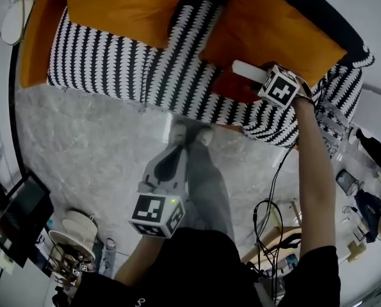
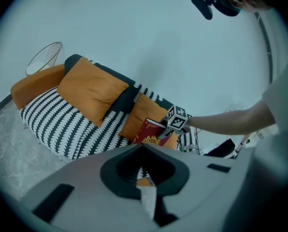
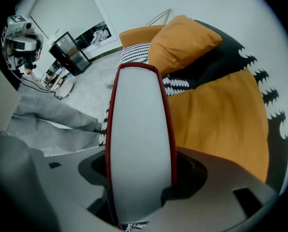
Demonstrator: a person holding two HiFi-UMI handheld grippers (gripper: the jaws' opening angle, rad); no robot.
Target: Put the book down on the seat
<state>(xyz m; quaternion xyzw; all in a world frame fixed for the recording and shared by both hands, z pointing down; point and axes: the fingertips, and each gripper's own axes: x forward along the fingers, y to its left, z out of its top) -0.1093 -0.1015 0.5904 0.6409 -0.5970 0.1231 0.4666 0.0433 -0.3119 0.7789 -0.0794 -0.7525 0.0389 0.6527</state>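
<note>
– Over the seat's (image 1: 177, 78) right end, what's held?
– My right gripper (image 1: 259, 77) clamps the book (image 1: 238, 87) upright, just beside the orange cushion (image 1: 273, 31); contact below is unclear. I'd lower it flat before letting go.

Red book (image 3: 141, 144), tilted, over black-and-white seat (image 1: 113, 62).

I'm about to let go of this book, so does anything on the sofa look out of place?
Nothing stands out. The orange cushions sit neatly on the sofa, nothing is spilled, and the book is tilted in the right gripper beside a cushion, not yet flat.
</note>
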